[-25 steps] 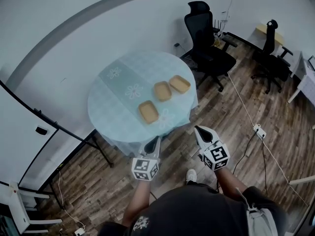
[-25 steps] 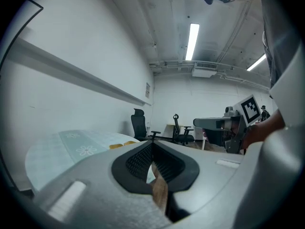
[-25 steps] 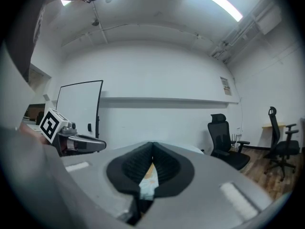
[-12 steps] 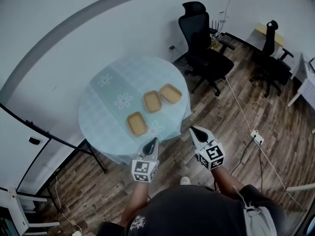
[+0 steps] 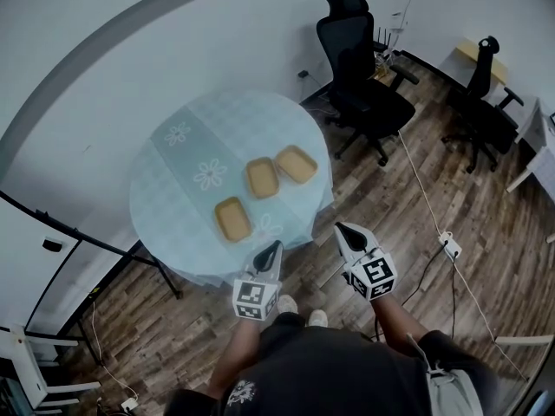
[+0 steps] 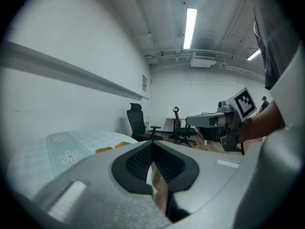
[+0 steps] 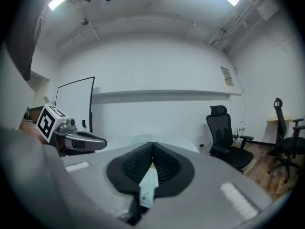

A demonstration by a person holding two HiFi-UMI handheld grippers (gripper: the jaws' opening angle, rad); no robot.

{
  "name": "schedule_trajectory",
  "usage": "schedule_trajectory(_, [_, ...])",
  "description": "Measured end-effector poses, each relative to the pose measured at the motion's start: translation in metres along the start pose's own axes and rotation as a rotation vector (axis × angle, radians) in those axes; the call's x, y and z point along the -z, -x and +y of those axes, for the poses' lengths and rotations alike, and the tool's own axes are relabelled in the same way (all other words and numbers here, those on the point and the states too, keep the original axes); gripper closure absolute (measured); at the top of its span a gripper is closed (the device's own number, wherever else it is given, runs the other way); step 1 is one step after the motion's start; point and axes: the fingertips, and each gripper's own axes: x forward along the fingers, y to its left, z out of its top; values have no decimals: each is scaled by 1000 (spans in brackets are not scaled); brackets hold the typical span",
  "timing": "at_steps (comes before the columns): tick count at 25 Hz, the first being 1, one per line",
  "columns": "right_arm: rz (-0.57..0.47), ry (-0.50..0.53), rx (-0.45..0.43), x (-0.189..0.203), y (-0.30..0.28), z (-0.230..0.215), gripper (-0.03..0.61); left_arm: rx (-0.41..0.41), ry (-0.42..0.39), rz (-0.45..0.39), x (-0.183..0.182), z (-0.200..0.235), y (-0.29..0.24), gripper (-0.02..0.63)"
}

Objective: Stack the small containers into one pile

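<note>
Both of my claws are pressed together and carry nothing. In the left gripper view, the left gripper [image 6: 151,146] has its two dark ribbed pads meeting at the tip. Only a thin sliver of wooden floor and tablecloth shows through the slit lower down. The right gripper view gives the same picture. The right gripper [image 7: 152,145] has its pads closed against each other, with a narrow strip of pale cloth visible behind the gap and no object between them.

From the head view I see both grippers held out in front of me over the wooden floor [image 5: 408,206], side by side and apart from each other. Both point toward the round table [image 5: 165,224] with its light blue checked cloth and flower runner. The left tip sits just at the near edge of the cloth, and the right tip is off to the side of the table. Neither touches anything.

The three small tan containers lie separately on the tabletop, none stacked. The nearest container [image 5: 232,218] is closest to my left claw. The middle container [image 5: 262,178] and the far container [image 5: 296,164] lie just beside each other further back. Two black office chairs [image 5: 360,68] stand beyond the table.
</note>
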Motion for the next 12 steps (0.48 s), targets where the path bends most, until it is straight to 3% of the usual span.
schedule_trajectory(6, [15,20,7,-4,-38,-7,577,0,-9,47,8,36,-24,609])
schedule_trajectory(12, [13,91,31,-19,-91,-16,577,32,-45,11,-10,77,-54,607])
